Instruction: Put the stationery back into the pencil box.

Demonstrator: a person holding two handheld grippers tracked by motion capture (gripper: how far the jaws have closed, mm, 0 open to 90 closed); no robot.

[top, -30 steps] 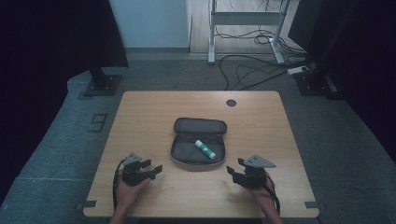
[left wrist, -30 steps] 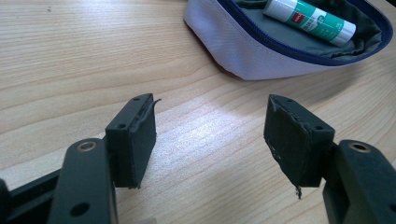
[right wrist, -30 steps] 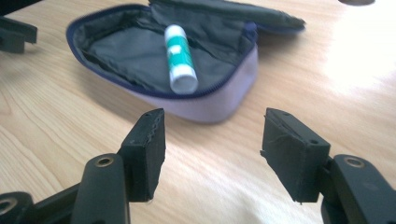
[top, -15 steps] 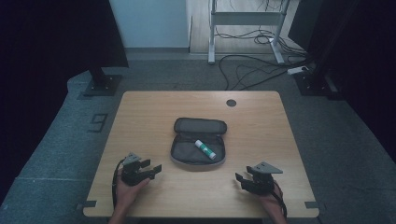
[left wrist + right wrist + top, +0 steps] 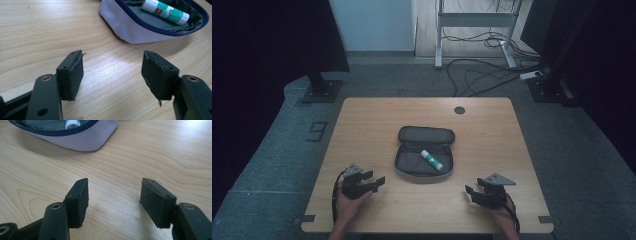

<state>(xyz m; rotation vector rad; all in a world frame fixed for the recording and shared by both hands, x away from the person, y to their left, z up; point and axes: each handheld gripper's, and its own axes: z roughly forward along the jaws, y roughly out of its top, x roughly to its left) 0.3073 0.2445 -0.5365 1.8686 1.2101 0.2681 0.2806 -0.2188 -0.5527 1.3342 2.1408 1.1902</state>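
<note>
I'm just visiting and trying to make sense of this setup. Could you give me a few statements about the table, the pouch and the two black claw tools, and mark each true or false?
1. The pencil case lies open on the table. True.
2. A glue stick lies inside the case. True.
3. The left gripper is clamped on the glue stick. False: its jaws are open and empty, apart from the case.
4. The right gripper is shut. False: its jaws stand apart over bare wood.
5. Both grippers are on the person's side of the case. True.
</note>
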